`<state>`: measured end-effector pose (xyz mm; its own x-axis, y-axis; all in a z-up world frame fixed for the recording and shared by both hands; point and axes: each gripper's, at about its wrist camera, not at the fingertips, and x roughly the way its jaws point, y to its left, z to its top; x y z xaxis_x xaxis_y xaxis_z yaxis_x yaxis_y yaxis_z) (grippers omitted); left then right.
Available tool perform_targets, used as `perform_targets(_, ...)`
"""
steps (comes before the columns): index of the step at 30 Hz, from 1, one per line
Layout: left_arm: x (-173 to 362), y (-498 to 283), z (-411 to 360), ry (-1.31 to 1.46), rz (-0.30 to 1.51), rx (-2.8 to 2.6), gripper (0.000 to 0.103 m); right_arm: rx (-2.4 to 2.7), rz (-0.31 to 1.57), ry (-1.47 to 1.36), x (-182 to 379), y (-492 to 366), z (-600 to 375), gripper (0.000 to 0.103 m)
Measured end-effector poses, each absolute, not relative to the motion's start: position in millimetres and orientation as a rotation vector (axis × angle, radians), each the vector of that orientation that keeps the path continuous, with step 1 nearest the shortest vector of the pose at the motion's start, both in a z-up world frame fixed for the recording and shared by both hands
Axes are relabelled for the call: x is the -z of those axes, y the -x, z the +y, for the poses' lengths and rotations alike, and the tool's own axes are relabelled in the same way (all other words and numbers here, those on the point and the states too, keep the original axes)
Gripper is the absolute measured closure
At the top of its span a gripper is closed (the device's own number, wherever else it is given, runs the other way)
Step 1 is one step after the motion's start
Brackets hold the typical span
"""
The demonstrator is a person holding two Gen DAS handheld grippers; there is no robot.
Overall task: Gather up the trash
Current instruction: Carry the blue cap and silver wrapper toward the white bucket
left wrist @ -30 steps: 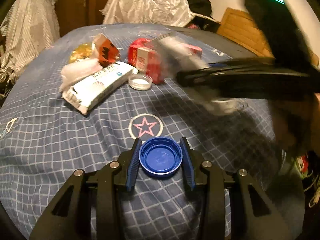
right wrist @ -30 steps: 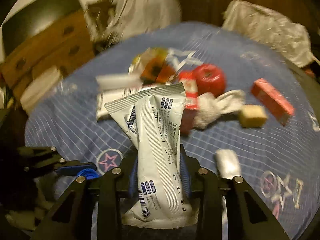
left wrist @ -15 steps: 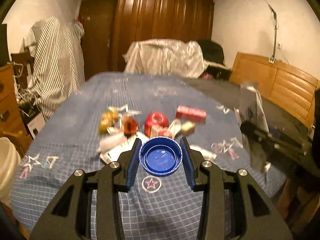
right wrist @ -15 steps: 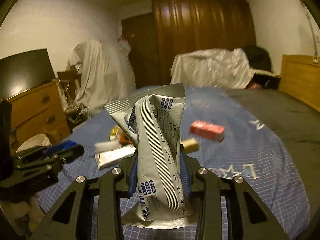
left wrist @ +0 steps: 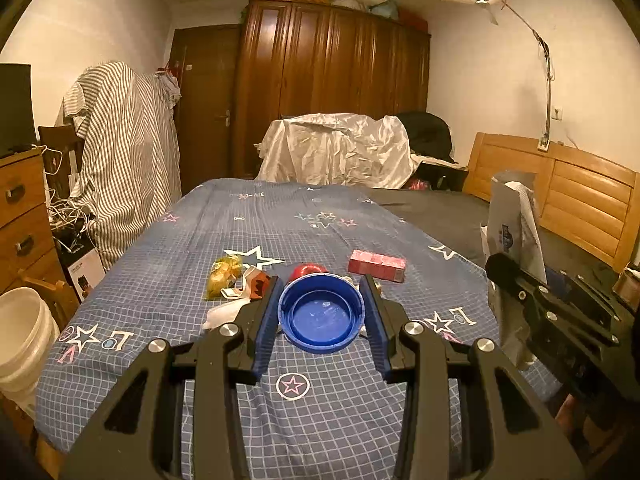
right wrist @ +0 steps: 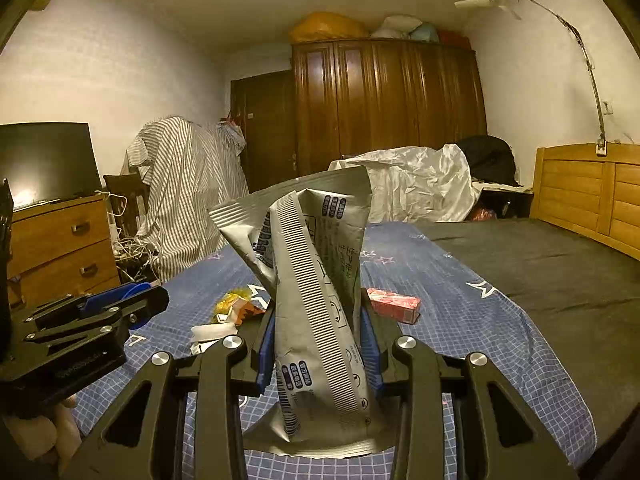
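Gripping blue cap (left wrist: 321,316), silver wrapper (right wrist: 316,300)

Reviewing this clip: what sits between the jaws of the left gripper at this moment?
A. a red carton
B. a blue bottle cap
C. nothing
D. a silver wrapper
B: in the left wrist view the blue bottle cap is clamped between the jaws of the left gripper; the silver wrapper is in the right gripper, and the red carton lies on the bed.

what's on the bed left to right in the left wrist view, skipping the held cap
yellow wrapper → orange carton → red can → pink box
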<state>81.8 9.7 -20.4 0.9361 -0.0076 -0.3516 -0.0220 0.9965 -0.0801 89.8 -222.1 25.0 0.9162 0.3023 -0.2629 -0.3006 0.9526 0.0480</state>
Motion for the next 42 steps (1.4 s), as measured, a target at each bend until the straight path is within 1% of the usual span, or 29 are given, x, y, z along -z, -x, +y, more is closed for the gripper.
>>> perform_targets(9,17,-75,20,0.087,0.333,-0.026,0.065,-0.322,0.263,-0.001,-26,-91,-222,0.066)
perform_targets(17,8,-69,60,0.111,0.304,-0.105,0.065,-0.405,0.242,0.02,-41,-103,-185,0.066)
perform_targets(23,-1,-61,102,0.121,0.288,-0.184,0.065,-0.512,0.24,0.031,-56,-117,-123,0.065)
perform_targets(33,-20,-35,197,0.144,0.261,-0.384,0.065,-0.721,0.267,0.067,-75,-121,6,0.065)
perform_targets(42,-25,-2,285,0.186,0.28,-0.55,0.065,-0.91,0.322,0.139,-92,-126,149,0.065)
